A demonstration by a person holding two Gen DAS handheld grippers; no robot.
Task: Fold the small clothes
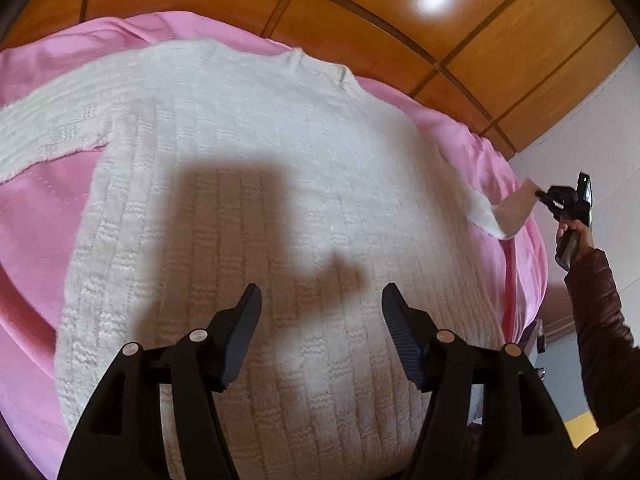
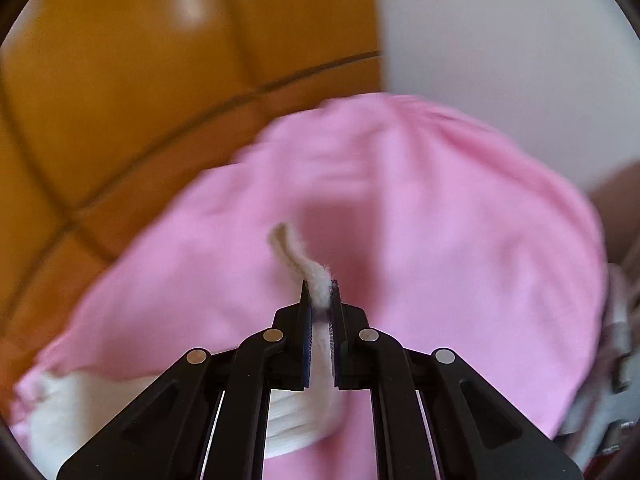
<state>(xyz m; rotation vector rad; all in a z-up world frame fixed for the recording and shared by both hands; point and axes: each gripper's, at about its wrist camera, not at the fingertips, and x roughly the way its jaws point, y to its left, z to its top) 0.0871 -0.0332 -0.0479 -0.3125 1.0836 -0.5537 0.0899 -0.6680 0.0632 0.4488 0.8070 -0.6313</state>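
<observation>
Wooden panelling [image 1: 400, 12] fills the background behind a pink bedspread [image 1: 48, 208], and on that spread my left camera shows a white knitted sweater [image 1: 248, 152] lying flat, chest up, with one sleeve [image 1: 52, 140] stretched out to the left edge of the picture; my left gripper [image 1: 322, 300] hangs over the lower body of the sweater with its jaws apart and nothing between them, its shadow falling on the knit; at the far right of this view I see my right gripper [image 1: 541, 193] held in a hand [image 1: 576, 236] with a dark brown sleeve [image 1: 600, 320], pinching the cuff of the other sleeve [image 1: 516, 210] and lifting it clear of the bedspread, near the bed's right edge; a pale wall [image 1: 580, 152] stands behind it. From my right camera, which is blurred, the right gripper [image 2: 320, 284] has its jaws together, clamped on the fluffy white cuff [image 2: 310, 268], whose edge curls up past the fingertips; more of the white knit [image 2: 292, 420] trails down beneath the gripper's frame; the pink bedspread [image 2: 440, 240] lies below, with the wooden panelling [image 2: 120, 100] and the pale wall [image 2: 500, 40] beyond.
</observation>
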